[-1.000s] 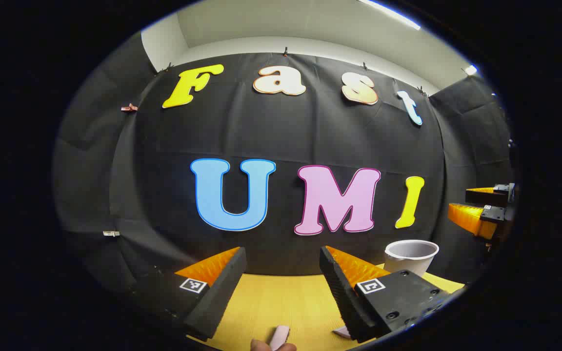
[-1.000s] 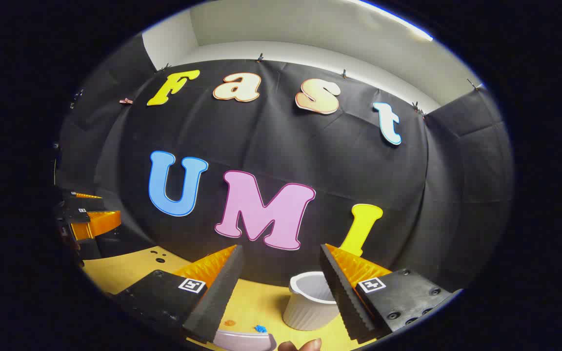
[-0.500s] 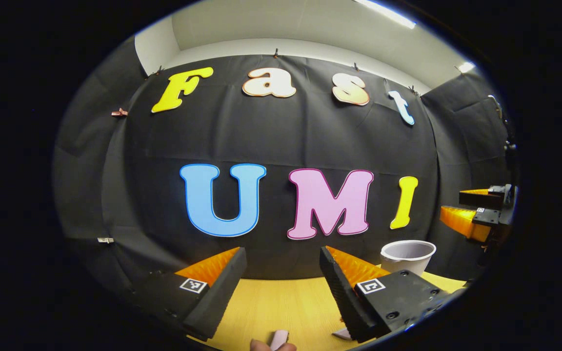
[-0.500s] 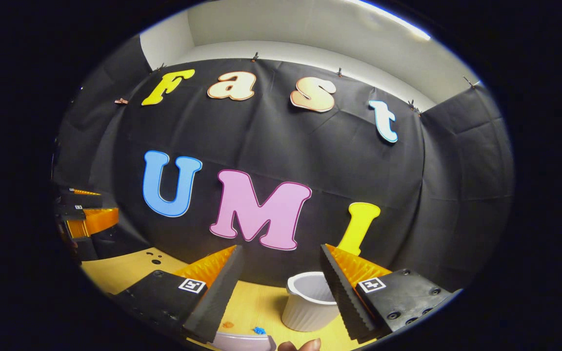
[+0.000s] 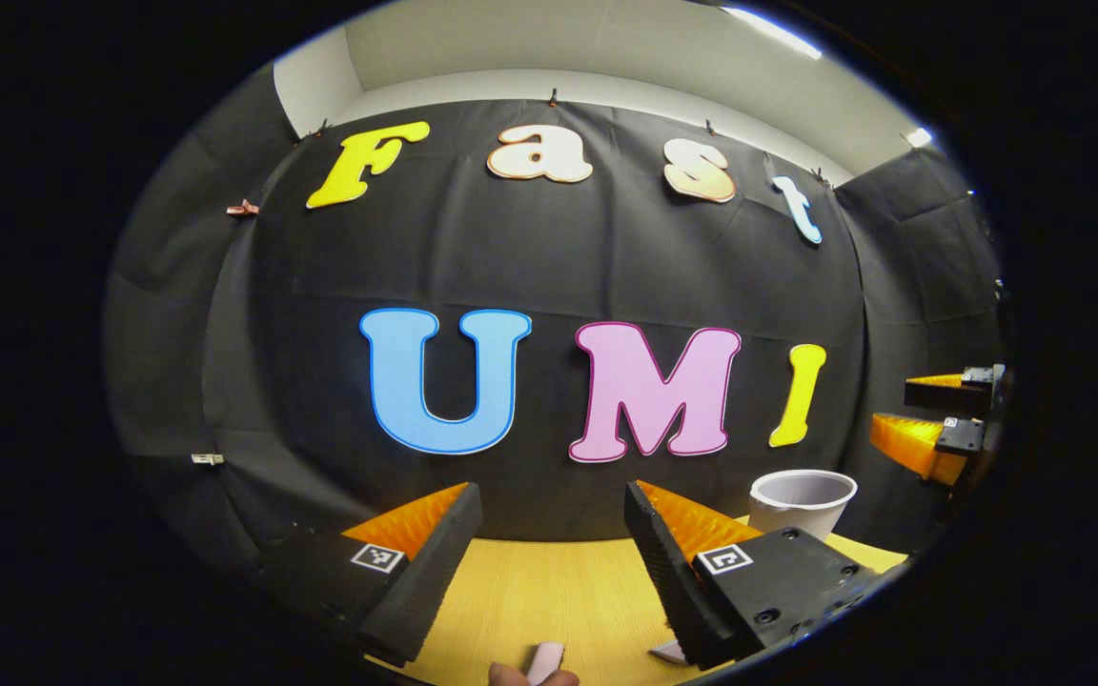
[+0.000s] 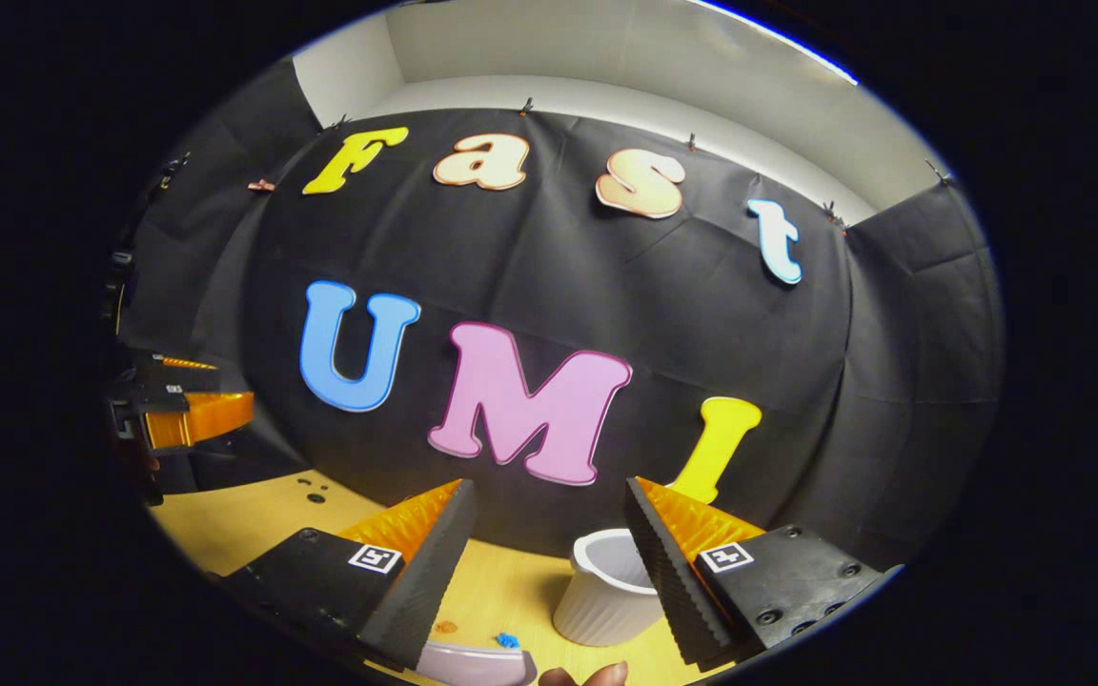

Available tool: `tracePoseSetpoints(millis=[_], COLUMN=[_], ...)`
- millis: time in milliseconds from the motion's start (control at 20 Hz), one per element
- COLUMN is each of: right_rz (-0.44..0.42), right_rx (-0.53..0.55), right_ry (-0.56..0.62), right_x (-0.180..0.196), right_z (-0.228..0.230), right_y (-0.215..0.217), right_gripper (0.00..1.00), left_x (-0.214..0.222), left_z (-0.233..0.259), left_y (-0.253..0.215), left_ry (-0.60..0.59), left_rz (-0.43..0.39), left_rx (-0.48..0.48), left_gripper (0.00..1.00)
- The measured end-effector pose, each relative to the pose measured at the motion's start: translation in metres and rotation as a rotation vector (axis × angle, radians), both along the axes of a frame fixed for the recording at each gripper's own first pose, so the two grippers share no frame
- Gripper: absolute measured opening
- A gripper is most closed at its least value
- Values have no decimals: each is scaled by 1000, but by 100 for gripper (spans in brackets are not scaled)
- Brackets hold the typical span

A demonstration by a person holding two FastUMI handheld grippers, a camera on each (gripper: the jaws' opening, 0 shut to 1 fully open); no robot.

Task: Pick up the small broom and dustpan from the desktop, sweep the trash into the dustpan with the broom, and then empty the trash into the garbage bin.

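In the left gripper view my left gripper (image 5: 551, 494) is open above the yellow desktop (image 5: 549, 581) with nothing between its fingers. A pale lilac piece (image 5: 546, 659) lies at the bottom edge below it; I cannot tell if it belongs to the broom or the dustpan. The white garbage bin (image 5: 802, 501) stands far right. In the right gripper view my right gripper (image 6: 549, 494) is open too. A lilac dustpan edge (image 6: 473, 663) lies below it, with a blue scrap (image 6: 508, 640) and an orange scrap (image 6: 445, 627) just beyond. The bin (image 6: 604, 593) stands partly behind the right finger.
Each view catches the other gripper at its side edge, the right gripper (image 5: 935, 419) and the left gripper (image 6: 182, 412), both held above the desktop. A person's fingertip (image 6: 597, 675) shows at the bottom. Small dark holes (image 6: 315, 495) mark the desktop's far left. The cloth wall closes the back.
Both views have swayed slightly, down and left and then back up and right. Both grippers stay open and nothing on the desktop has moved.
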State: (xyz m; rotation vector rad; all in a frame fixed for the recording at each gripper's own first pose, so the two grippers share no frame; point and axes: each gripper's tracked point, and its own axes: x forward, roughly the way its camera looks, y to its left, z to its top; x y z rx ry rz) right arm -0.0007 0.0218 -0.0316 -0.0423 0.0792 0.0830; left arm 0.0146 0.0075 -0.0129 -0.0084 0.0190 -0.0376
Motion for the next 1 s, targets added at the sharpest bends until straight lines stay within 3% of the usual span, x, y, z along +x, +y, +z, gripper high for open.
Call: tracePoseSetpoints(millis=[400, 700, 750, 1000], right_rz=[187, 229, 226, 212], right_rx=[3, -49, -52, -46], right_ry=[588, 956, 1006, 1202], right_x=[-84, -131, -136, -138], right_z=[-192, -326, -340, -406], right_y=[38, 40, 39, 43], right_gripper=[96, 86, 80, 79], left_x=[-14, -16, -15, -13], left_z=[-71, -124, -128, -141], left_y=[32, 49, 52, 61], left_ry=[130, 226, 234, 251], left_rz=[33, 74, 82, 119], left_rx=[62, 72, 77, 82], left_gripper=[96, 96, 96, 96])
